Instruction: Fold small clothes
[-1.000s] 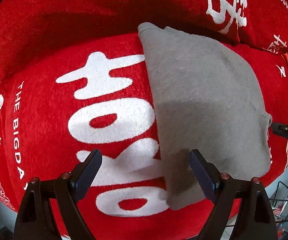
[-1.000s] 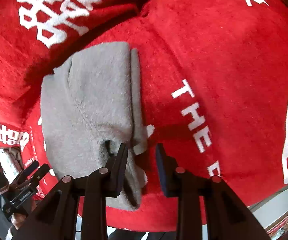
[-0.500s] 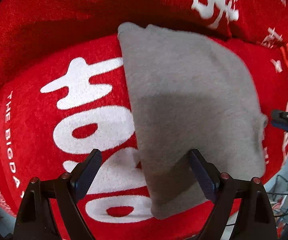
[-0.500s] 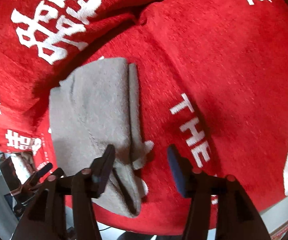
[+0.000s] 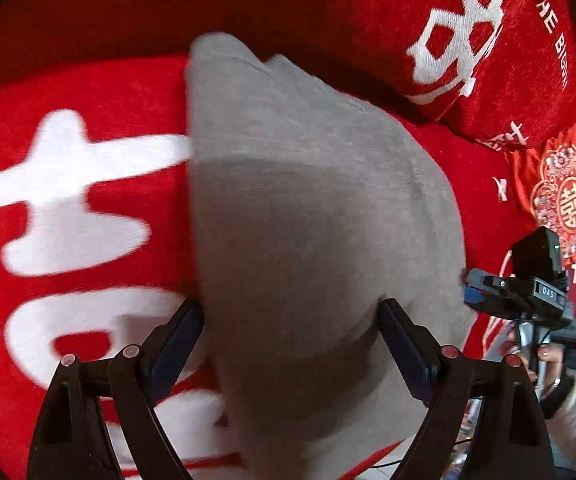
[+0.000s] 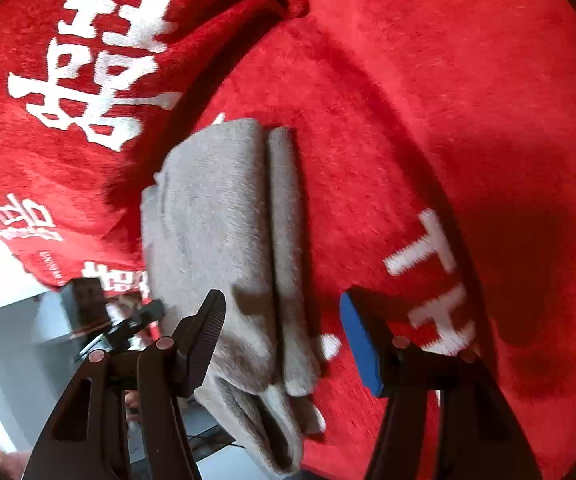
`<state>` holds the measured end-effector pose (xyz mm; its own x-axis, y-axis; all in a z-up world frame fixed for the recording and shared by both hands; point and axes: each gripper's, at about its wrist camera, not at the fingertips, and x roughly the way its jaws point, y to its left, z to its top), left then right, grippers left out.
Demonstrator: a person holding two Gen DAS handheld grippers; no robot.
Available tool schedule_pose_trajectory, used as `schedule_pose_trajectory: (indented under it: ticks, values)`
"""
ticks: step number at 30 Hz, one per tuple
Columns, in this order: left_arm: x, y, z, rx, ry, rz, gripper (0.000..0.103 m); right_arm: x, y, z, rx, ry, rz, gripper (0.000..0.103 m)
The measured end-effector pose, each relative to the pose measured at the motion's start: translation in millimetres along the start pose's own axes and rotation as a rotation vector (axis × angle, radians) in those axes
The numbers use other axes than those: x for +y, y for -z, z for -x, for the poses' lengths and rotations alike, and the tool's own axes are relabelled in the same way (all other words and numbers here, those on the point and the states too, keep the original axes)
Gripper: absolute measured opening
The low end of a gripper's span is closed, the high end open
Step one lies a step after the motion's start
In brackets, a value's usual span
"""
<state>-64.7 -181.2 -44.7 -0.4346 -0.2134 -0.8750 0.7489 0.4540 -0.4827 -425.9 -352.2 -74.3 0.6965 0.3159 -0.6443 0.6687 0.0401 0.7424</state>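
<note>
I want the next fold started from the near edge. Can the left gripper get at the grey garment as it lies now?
Probably yes. The left gripper stands open right over the grey garment, which lies flat on the red blanket with nothing between them.

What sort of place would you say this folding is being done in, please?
Probably a home living room: the grey garment lies on a seat cushion covered in red plush with white wedding characters, a matching back cushion behind it. The rest of the room is too blurred to tell.

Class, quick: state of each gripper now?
Left gripper: open over the grey cloth, holding nothing.
Right gripper: just opened, cloth between jaws, not gripped.
</note>
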Motion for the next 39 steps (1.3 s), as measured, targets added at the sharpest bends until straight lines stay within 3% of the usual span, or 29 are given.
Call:
schedule_pose_trajectory:
  ticks: [8,12,13,16,17,20,31,39]
  values:
    - [-6.4,-3.5,-10.3,-0.014,0.007,0.022,0.090,26.8,-9.7,-35.3,0.099,-0.116,0.116,0.065]
    - [-7.6,-2.1,-10.2,-0.022,-0.018,0.006,0.090,38.1,-8.7,-50.5,0.097,-0.141,0.114,0.065]
    - [-7.9,-0.9,-8.7,-0.026,-0.025,-0.001,0.084,40.2,-7.7,-52.5,0.096,-0.142,0.110,0.065]
    - [-7.7,2.0,-0.7,-0.050,-0.019,-0.012,0.062,49.2,-1.8,-61.7,0.125,-0.147,0.096,0.032]
    - [-7.4,3.9,3.9,-0.059,-0.014,-0.020,0.054,52.0,1.0,-62.8,0.129,-0.160,0.095,0.032]
    - [-8.4,7.0,16.3,-0.078,0.004,-0.032,0.048,65.1,6.9,-60.1,0.110,-0.198,0.086,0.032]
    - [0.7,35.6,82.6,-0.136,0.002,-0.032,0.047,129.0,47.6,-64.1,0.133,-0.292,0.114,0.032]
    - [48.0,80.5,121.4,-0.140,-0.083,-0.013,0.047,158.1,94.7,-122.5,0.205,-0.316,0.096,0.032]
